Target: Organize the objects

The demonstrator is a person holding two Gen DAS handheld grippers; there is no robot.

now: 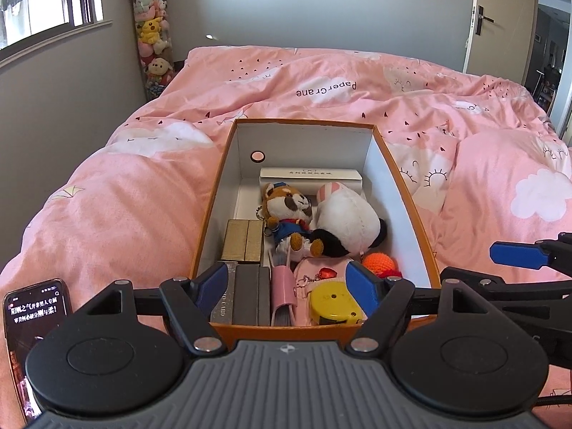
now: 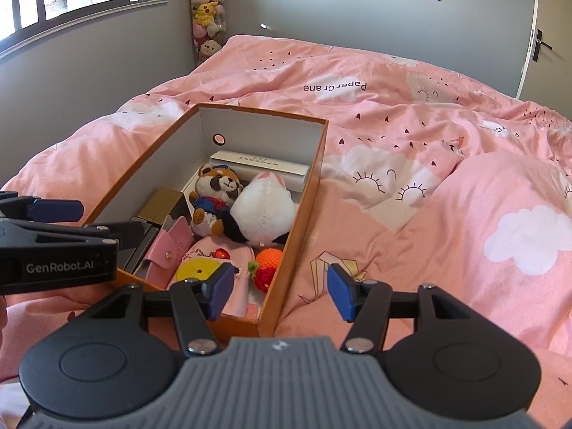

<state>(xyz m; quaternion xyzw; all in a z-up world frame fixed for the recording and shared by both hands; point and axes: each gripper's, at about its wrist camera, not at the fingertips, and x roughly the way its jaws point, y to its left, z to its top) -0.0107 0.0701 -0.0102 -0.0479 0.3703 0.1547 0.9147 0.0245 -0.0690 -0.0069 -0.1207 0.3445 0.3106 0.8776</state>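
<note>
A: Where is the orange cardboard box with the white inside [image 1: 397, 164]?

B: It sits open on the pink quilt printed with white clouds [image 1: 118, 196], its long side running away from both cameras. At the far end lies a long white flat carton [image 1: 311, 176]. In front of that, a brown raccoon plush in a blue outfit [image 1: 286, 212] lies touching a round white-and-black plush [image 1: 348, 223]. Two gold boxes [image 1: 244, 240] stand at the left wall, with dark grey boxes [image 1: 250, 298] nearer.

A: And the near end?

B: A pink snap pouch [image 1: 284, 295], a yellow tape measure [image 1: 334, 304] and an orange crocheted ball [image 1: 379, 261], all packed close.

A: The tools?

B: The left gripper [image 1: 286, 286] hovers over the near end of the box, blue pads spread wide, holding nothing. The right gripper [image 2: 279, 291] hangs above the box's near right corner, also spread wide and empty.

A: Anything outside the box?

B: A lit black smartphone [image 1: 34, 321] lies on the quilt to the left. A tall clear tube of plush toys [image 1: 153, 32] stands in the corner by the window [image 1: 43, 0].
</note>
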